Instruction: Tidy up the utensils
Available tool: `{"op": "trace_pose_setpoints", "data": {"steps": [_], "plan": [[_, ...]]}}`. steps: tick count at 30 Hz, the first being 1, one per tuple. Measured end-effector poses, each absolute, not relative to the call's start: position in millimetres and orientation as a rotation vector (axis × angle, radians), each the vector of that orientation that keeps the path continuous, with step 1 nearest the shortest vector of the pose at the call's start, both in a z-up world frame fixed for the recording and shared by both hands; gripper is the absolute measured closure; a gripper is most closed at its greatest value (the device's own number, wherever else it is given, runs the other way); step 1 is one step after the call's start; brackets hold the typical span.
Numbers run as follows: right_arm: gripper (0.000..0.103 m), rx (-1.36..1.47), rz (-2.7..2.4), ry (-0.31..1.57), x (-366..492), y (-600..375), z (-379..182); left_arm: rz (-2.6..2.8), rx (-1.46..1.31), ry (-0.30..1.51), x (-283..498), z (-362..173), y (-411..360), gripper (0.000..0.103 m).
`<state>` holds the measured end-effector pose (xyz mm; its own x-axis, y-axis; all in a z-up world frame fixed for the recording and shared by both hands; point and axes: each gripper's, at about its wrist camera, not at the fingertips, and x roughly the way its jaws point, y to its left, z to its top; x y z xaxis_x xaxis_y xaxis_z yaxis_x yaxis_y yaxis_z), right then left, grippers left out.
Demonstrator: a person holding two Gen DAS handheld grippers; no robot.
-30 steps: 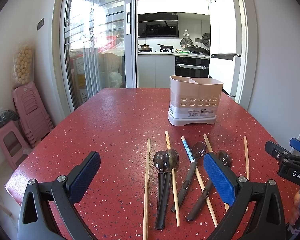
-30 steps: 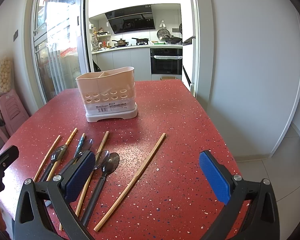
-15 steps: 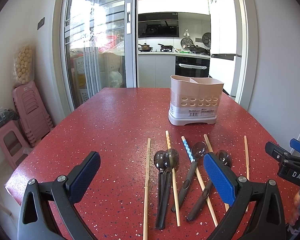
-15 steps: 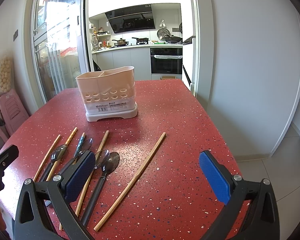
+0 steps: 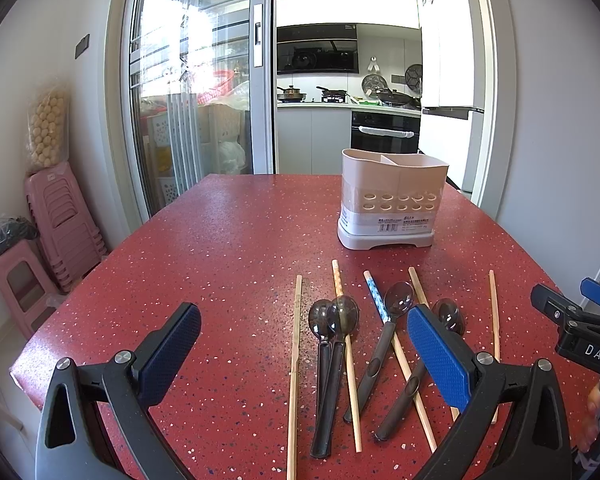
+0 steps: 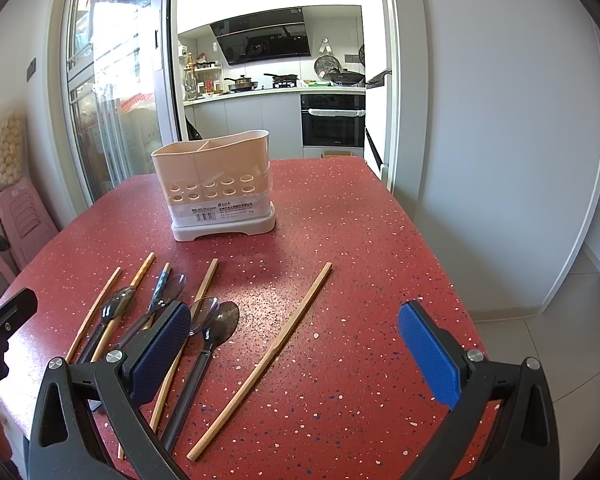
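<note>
Utensils loose on table, both grippers empty

Left hand-held gripper and right hand-held gripper both spread wide, holding nothing, above the red table. Spoons and chopsticks lie scattered near the front edge. One chopstick lies apart. Beige holder stands upright behind them.

Bare table left of caddy
</note>
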<state>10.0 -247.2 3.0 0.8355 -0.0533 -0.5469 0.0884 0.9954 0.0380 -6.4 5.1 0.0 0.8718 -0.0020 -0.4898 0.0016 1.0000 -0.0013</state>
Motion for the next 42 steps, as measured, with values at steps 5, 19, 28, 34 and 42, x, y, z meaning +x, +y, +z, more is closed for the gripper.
{"op": "trace_pose_setpoints", "data": {"steps": [5, 19, 28, 34, 42], "plan": [[0.000, 0.062, -0.075, 0.577, 9.9, -246.9, 2.4, -0.002, -0.001, 0.512, -6.2, -0.2, 4.9, 0.000], [0.000, 0.066, -0.074, 0.586, 9.8, -246.6, -1.4, -0.002, -0.001, 0.513, -6.0, -0.8, 4.5, 0.000], [0.000, 0.067, -0.071, 0.588, 10.2, -246.7, -1.5, -0.002, 0.000, 0.513, -5.9, -1.3, 3.8, 0.000], [0.000, 0.067, -0.072, 0.588, 10.1, -246.6, -1.4, -0.002, -0.001, 0.515, -5.8, -1.3, 3.7, 0.000], [0.000, 0.077, -0.064, 0.610, 13.7, -246.4, -2.9, -0.004, 0.001, 0.564, 2.2, -9.9, 5.1, 0.000]]}}
